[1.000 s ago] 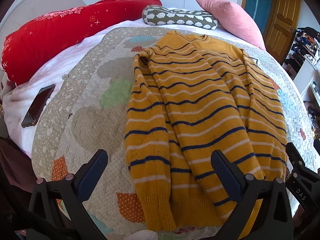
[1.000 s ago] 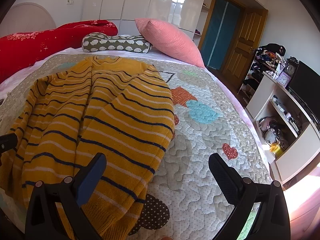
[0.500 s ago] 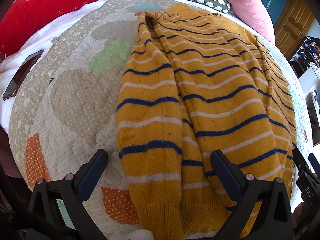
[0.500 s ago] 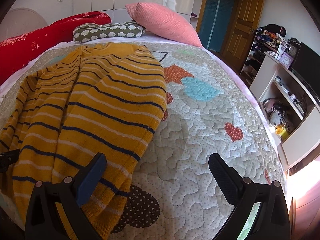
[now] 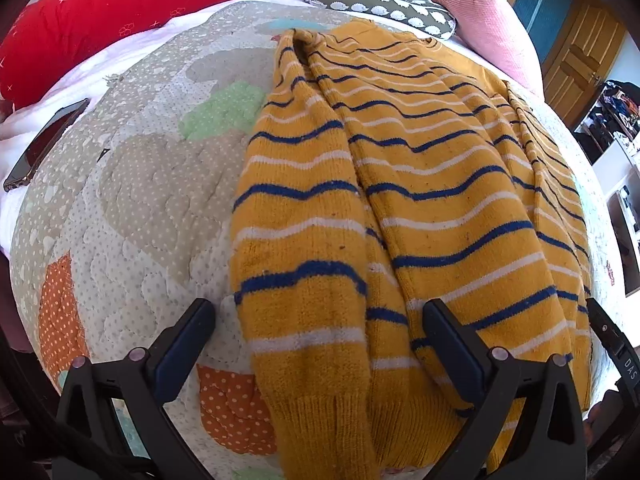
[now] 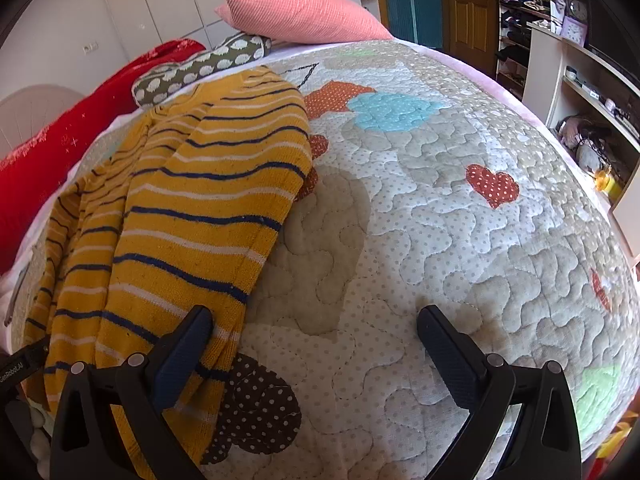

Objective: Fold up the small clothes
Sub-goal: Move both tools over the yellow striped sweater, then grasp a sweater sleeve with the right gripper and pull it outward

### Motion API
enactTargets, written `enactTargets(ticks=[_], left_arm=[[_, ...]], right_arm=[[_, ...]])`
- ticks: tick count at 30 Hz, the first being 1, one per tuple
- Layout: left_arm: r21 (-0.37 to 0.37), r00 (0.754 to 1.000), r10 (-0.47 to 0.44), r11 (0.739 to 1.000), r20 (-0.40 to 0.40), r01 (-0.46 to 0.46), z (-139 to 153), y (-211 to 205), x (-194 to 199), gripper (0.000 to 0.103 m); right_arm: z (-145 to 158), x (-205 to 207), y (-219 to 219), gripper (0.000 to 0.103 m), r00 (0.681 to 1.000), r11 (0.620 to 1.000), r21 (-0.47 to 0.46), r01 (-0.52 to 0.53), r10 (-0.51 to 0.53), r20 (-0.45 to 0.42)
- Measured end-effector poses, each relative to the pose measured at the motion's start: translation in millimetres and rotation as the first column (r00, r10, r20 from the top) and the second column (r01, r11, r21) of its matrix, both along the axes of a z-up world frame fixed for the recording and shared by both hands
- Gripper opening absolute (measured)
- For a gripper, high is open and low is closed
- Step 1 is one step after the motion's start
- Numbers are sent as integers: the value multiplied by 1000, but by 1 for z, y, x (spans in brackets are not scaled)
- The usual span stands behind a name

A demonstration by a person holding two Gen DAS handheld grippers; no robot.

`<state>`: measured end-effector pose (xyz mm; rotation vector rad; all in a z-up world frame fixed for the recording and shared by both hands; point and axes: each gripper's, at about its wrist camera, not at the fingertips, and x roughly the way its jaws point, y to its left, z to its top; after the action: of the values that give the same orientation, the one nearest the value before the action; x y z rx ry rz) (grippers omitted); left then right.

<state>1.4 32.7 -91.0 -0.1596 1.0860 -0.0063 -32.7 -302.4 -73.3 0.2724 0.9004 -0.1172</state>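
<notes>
A yellow sweater (image 5: pixel 420 184) with blue and white stripes lies on the quilted bedspread (image 5: pixel 152 184), both sleeves folded in over its body. My left gripper (image 5: pixel 320 334) is open, low over the left sleeve's cuff end. The sweater also shows at the left of the right wrist view (image 6: pixel 192 208). My right gripper (image 6: pixel 314 340) is open, its left finger (image 6: pixel 182 360) at the sweater's right hem edge, its right finger over bare quilt (image 6: pixel 440 220). The right gripper's edge shows in the left wrist view (image 5: pixel 616 344).
A red duvet (image 5: pixel 120 8), a green patterned bolster (image 5: pixel 380 0) and a pink pillow (image 5: pixel 476 16) lie at the bed's head. A phone (image 5: pixel 44 144) lies at the left edge. Shelves and a desk (image 6: pixel 580 92) stand to the right of the bed.
Both grippers have moved down and closer to the sweater's lower end. The right gripper has tilted left. The jaws stay open.
</notes>
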Motion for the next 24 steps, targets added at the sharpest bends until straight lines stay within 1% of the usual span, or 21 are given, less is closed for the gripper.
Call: enactTargets(ticks=[2,4,5,6,7,9,12,13,15,17,18,20,22,24], left_arm=[[-14,1000,9,1000,1,-9,2,3,0,103],[-27,1000,18,999,9,-18,6,7,-4,100],[-32,1000,24,999,17,-24,10,9,-6,97],[-30,999,33,999,27,-32,15,11,-8,97],[-26,998,40,999,44,-39,20,15,-10,96],[-22,994,62,998,93,-61,34,27,-16,96],[-6,983,98,995,153,-99,53,46,-22,96],[-2,979,113,993,172,-114,59,53,-25,96],[1,970,136,990,202,-139,69,67,-31,96],[8,961,153,987,232,-159,78,80,-39,96],[15,956,159,986,247,-168,82,86,-42,96],[38,951,162,983,264,-178,87,94,-48,96],[66,949,156,981,272,-180,88,99,-52,96],[86,950,149,980,274,-178,86,102,-55,96]], right_arm=[[-1,-6,0,103,999,1000,5,-3,3,36],[2,-5,2,103,999,1000,-15,-22,22,30],[5,-4,2,103,999,999,-17,-27,27,21],[10,-4,1,103,1000,1000,-13,-25,25,12],[17,-5,0,103,1000,1000,-9,-19,19,15],[39,-9,3,103,997,999,-28,-28,29,67],[72,-10,27,102,981,989,-50,-136,141,130],[79,-9,38,100,972,982,-40,-186,190,137],[82,-2,62,89,948,954,14,-300,296,115],[72,7,85,62,925,923,69,-379,375,57],[65,14,95,59,917,912,88,-400,399,21],[51,22,109,58,911,908,91,-408,412,-26],[44,24,115,58,912,912,75,-403,407,-49],[42,26,118,58,914,914,74,-398,402,-53]])
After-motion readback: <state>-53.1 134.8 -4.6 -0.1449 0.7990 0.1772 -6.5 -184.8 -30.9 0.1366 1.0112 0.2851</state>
